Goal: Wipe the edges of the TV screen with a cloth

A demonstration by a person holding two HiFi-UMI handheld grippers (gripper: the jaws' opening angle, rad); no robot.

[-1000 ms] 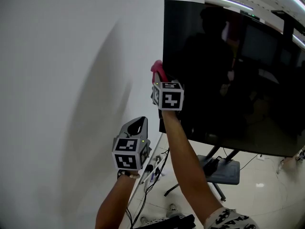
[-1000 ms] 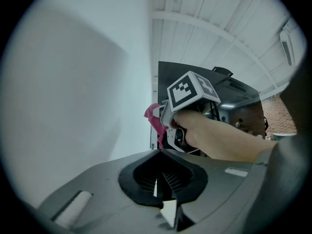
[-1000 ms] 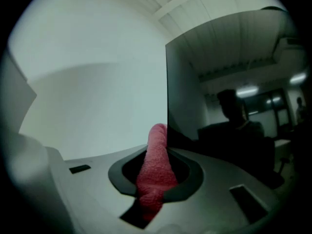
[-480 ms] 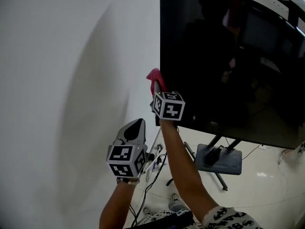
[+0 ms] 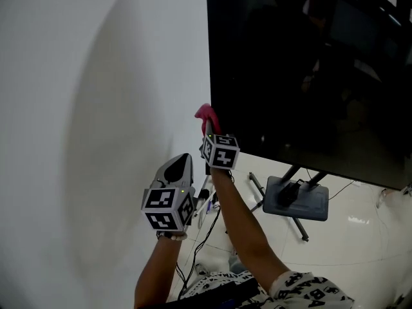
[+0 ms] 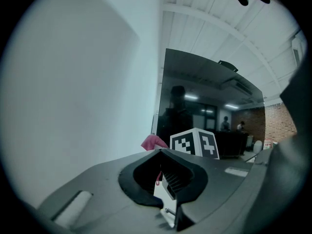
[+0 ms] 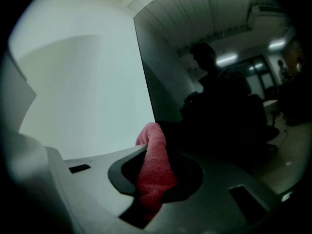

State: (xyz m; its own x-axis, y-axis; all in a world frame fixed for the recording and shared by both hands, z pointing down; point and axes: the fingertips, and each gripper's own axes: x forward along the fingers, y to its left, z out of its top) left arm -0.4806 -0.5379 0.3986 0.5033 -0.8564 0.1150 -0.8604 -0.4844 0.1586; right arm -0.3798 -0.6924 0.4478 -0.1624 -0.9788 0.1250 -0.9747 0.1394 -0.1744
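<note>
A plain white wall (image 5: 90, 108) fills the left of the head view. Just beside it stands the dark, glossy TV screen (image 5: 309, 76), carried on a stand whose grey base (image 5: 302, 199) rests on the pale floor (image 5: 347, 250). The left tongs (image 5: 181, 164) hang low beside the wall, well apart from the screen, with their jaws together and nothing between them. The right tongs (image 5: 208, 129) are raised to the screen's left edge, just above its lower-left corner, and their jaws are clamped on the pink cloth (image 5: 205, 113). The cloth's free end pokes up beyond the tips and appears to touch that edge. It looks like soft, light terry that will fold and bunch under pressure, so it should drag easily along the bezel without scratching. The present hold, across the bunched middle with a short tuft left proud, seems right: a longer tail would probably flop. The screen itself is likely fragile and glossy, so it calls for light pressure.
</note>
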